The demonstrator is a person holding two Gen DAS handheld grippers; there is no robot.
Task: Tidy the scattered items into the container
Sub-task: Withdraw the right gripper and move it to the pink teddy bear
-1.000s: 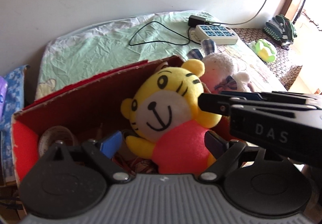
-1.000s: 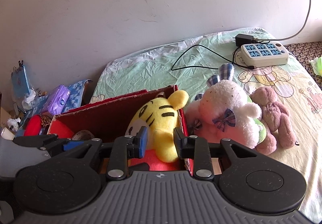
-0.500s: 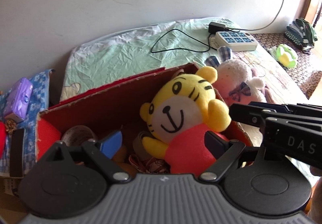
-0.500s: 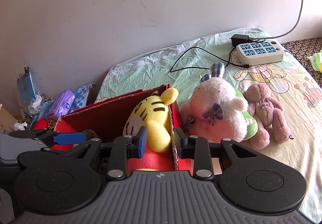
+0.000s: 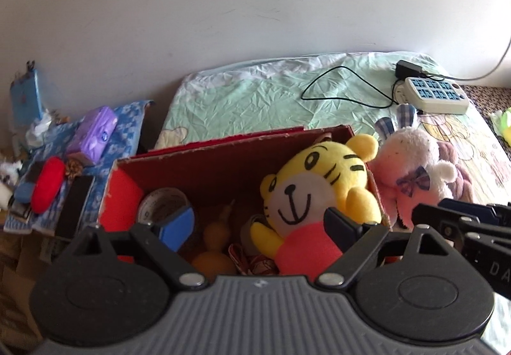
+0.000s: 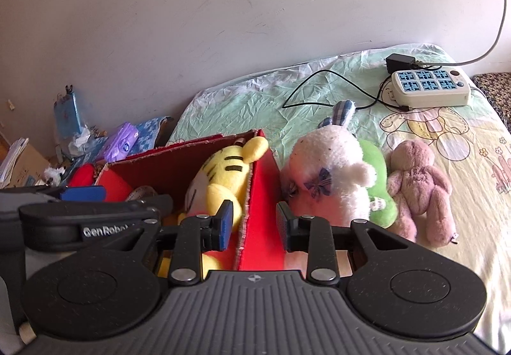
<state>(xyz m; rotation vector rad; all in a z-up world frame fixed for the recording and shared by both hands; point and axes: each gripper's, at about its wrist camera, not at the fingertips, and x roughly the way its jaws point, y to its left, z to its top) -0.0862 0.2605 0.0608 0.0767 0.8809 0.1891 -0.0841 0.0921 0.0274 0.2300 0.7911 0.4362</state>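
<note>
Yellow tiger plush (image 5: 319,195) sits in red box (image 5: 223,160) (white bunny (image 6: 332,169) beside it).

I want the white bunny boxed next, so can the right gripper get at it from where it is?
Probably yes. The right gripper is open and empty, and the white bunny lies on the bed just ahead to its right, outside the red box, uncovered.

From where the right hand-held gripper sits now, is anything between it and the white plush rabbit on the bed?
Partly. The right hand-held gripper is open, straddling the red box's right wall. The white rabbit lies just outside that wall, ahead and to the right, against a green toy and pink bear. Only the wall is in the way.
</note>
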